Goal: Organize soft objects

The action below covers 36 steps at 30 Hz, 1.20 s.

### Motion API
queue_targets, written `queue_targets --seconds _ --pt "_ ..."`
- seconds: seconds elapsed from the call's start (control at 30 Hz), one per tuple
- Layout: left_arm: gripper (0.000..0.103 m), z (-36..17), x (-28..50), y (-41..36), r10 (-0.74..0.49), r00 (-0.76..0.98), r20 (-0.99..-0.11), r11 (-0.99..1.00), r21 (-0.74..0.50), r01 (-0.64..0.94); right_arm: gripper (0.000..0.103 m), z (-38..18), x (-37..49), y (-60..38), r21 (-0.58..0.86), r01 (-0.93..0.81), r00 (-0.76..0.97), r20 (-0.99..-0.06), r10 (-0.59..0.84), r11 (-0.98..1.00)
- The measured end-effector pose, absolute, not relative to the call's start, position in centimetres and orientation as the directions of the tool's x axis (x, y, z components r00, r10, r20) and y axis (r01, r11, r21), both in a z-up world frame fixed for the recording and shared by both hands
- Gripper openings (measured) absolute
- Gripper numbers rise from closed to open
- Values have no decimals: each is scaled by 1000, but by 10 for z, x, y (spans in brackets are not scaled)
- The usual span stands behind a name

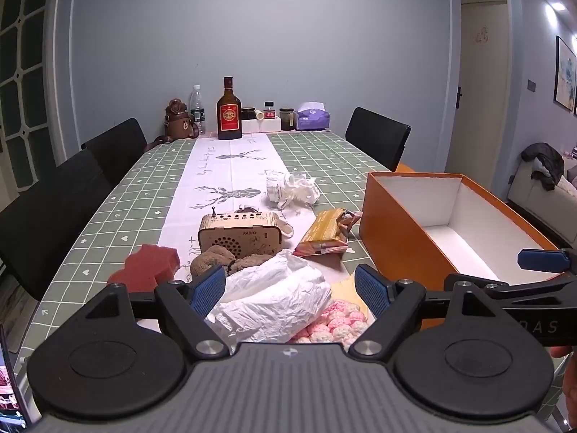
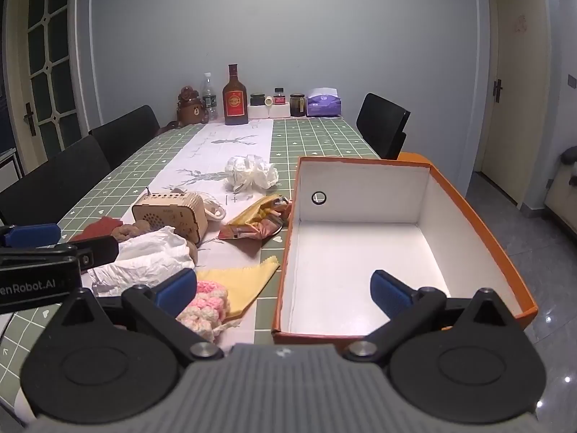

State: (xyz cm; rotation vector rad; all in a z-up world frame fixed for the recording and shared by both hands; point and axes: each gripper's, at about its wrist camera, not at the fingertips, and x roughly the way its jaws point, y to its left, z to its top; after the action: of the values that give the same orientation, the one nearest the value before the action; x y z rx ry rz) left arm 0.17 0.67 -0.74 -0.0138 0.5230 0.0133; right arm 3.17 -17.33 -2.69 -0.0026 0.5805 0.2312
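Note:
A crumpled white plastic bag (image 1: pixel 274 292) lies at the table's near edge, under and between the fingers of my open left gripper (image 1: pixel 290 288), not squeezed. Beside it are a pink crocheted piece (image 1: pixel 339 321), a yellow cloth (image 1: pixel 349 285), a brown plush (image 1: pixel 220 256) and a red sponge (image 1: pixel 148 267). My right gripper (image 2: pixel 285 290) hangs open over the near left wall of the orange box (image 2: pixel 360 195), whose white inside holds nothing. The pink crochet (image 2: pixel 205 303) and yellow cloth (image 2: pixel 241 285) lie just left of that box.
A wooden radio (image 1: pixel 239 232), a snack bag (image 1: pixel 324 232) and another crumpled white bag (image 1: pixel 292 189) sit mid-table. Bottles, jars and a tissue pack (image 1: pixel 312 117) line the far edge. Black chairs stand on both sides.

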Motion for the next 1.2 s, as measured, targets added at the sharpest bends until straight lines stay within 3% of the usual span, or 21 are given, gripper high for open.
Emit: queue_targets --seconds 1.2 --pt "95 -6 2 6 22 863 -505 999 -16 -35 100 -26 30 -170 49 -237 807 -546 225 970"
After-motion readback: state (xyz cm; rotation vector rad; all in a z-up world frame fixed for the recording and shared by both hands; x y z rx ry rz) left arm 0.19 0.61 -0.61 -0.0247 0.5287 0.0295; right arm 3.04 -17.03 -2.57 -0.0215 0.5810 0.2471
